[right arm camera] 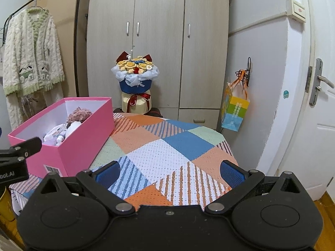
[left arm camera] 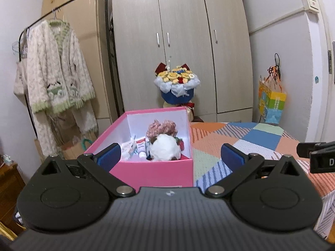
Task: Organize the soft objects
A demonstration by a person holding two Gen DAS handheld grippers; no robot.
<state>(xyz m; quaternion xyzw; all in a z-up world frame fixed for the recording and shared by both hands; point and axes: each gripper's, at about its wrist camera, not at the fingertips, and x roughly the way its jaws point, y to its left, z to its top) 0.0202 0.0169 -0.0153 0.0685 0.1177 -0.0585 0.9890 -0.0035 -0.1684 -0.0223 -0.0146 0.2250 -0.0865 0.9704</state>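
Observation:
A pink box (left arm camera: 155, 172) (right arm camera: 83, 144) with a white inside stands on the left part of a patchwork cloth (right arm camera: 167, 152). Inside it lie a white plush toy (left arm camera: 165, 149), a pinkish knitted piece (left arm camera: 161, 126) (right arm camera: 80, 113) and small white tubes (left arm camera: 138, 146) (right arm camera: 55, 135). My left gripper (left arm camera: 171, 156) hovers just before the box's near wall, open and empty. My right gripper (right arm camera: 170, 173) is open over the cloth to the right of the box, nothing between its fingers. Each gripper shows at the edge of the other's view.
A flower bouquet (right arm camera: 135, 73) on a cream stand sits behind the table, before a wardrobe (right arm camera: 159, 41). A fluffy cardigan (left arm camera: 56, 67) hangs on a rack at left. A colourful paper bag (right arm camera: 235, 108) hangs on the right wall near a white door (right arm camera: 320, 104).

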